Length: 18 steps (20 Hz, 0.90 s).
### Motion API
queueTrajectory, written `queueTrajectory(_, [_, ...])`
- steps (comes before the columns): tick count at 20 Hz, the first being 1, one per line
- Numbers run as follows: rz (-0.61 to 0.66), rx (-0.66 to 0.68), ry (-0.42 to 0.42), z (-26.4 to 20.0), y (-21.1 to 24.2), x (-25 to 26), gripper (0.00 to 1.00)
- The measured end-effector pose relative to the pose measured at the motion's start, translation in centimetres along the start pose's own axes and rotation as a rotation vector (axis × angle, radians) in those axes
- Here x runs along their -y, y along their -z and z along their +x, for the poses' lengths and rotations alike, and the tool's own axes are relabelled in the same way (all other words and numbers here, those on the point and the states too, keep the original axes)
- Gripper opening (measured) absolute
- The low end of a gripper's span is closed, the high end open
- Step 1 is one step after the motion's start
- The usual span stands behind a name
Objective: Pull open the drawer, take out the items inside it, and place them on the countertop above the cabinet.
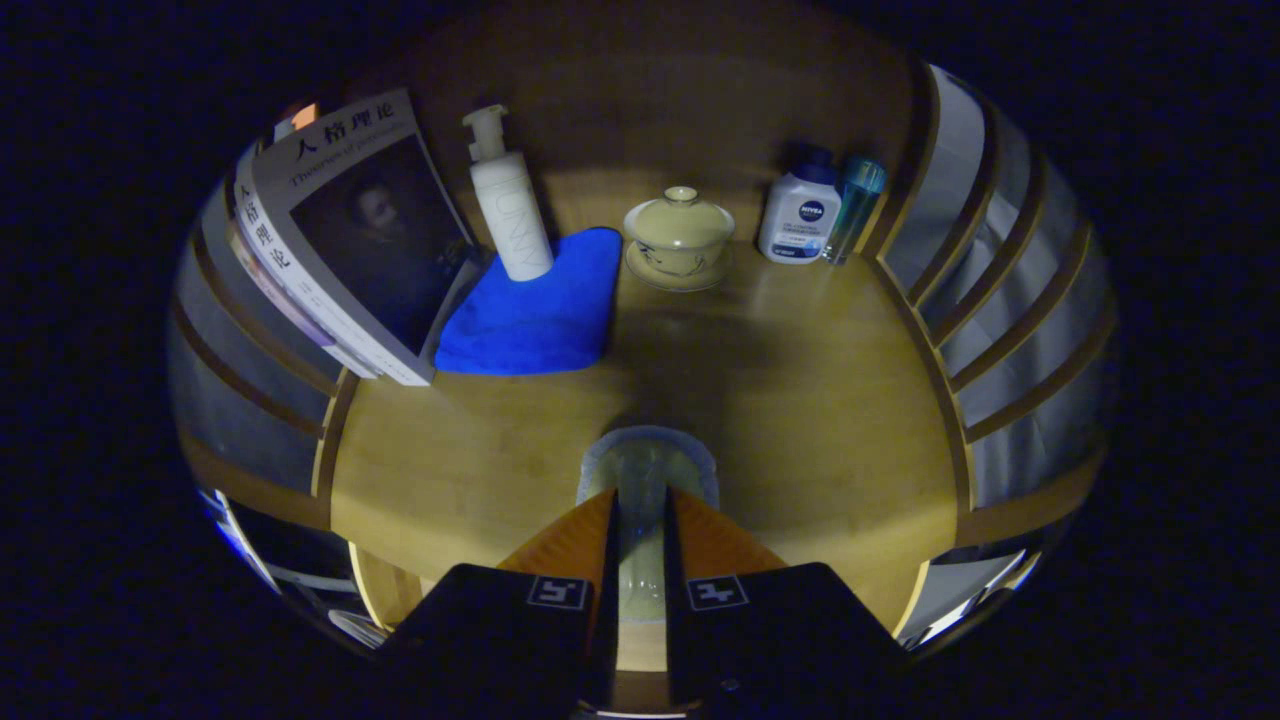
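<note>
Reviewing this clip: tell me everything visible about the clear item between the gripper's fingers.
The clear item looks like a small transparent glass or plastic cup, pale and see-through, so the wooden countertop shows through it. Its rounded rim pokes out just beyond the fingertips. The gripper has both orange fingers pressed on its sides. Whether its base rests on the countertop cannot be told.

Gripper (640, 505) low over wood surface, two orange fingers (570, 545) pointing forward, near-parallel, narrow gap — a clear glass (647, 470) pinched between the tips, both fingers pressing its sides, black finger bases with square markers behind
</note>
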State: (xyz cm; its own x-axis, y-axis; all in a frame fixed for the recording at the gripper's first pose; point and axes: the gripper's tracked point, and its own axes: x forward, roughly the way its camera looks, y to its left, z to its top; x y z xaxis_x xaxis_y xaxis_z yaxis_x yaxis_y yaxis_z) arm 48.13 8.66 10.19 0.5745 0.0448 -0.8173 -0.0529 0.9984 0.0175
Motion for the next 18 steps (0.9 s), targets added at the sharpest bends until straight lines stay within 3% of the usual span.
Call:
queueTrajectory(2, [-0.010,0.010,-0.023,-0.1,0.1,-0.4,0.28])
queueTrajectory(6, [-0.007,0.023,0.000,-0.3,0.2,0.1,0.54])
queueTrajectory(18, [-0.051,0.114,-0.004,-4.4,1.9,-0.7,0.54])
